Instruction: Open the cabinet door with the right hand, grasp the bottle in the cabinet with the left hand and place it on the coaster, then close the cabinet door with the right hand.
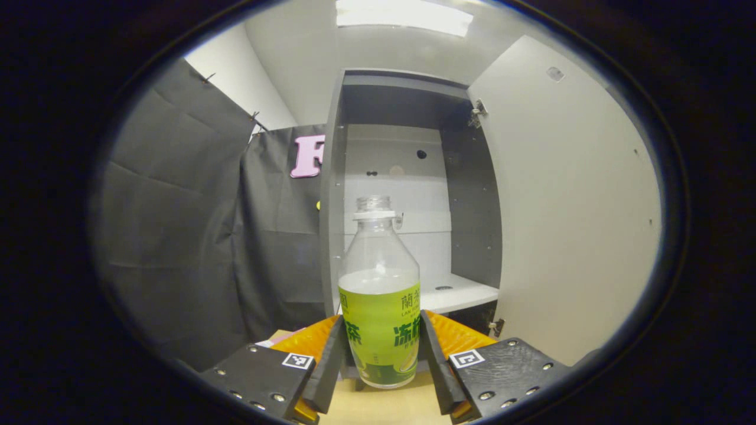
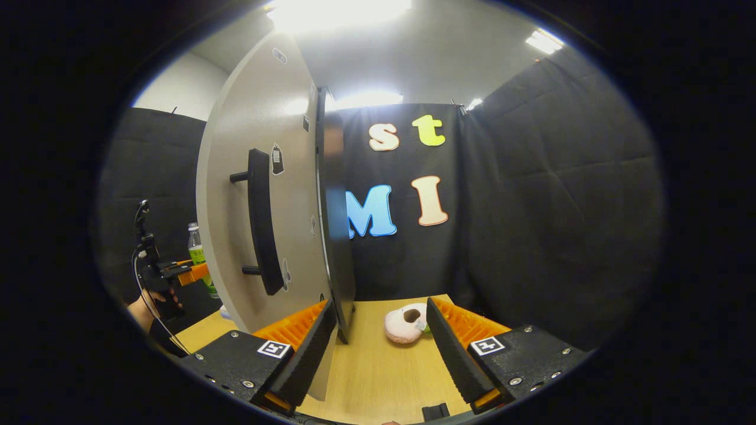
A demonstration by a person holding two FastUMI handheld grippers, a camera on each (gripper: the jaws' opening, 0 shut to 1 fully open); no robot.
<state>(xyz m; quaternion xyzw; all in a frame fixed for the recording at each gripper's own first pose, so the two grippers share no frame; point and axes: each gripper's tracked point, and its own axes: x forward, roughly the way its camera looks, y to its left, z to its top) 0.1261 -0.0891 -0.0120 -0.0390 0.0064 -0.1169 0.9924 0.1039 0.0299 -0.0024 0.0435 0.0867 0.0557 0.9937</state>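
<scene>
— Where's the bottle (image 1: 381,295) now?
— Out in front of the open cabinet (image 1: 407,195), upright, capless, above the wooden table (image 1: 378,407), both fingers of the left gripper (image 1: 383,360) pressed against its green label.
— And the door (image 2: 260,195)?
— Swung wide, its dark handle (image 2: 260,221) facing the right gripper (image 2: 378,348), whose jaws stand well apart with nothing between them; the door's edge sits near its left finger.
— Anything else?
— A pink doughnut-shaped toy (image 2: 405,323) lies on the table beyond it

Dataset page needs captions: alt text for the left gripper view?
A clear plastic bottle with a green label stands between the left gripper's black fingers, which press its sides, over a wooden table. Behind it, the grey cabinet stands open, its pale door swung right.
</scene>
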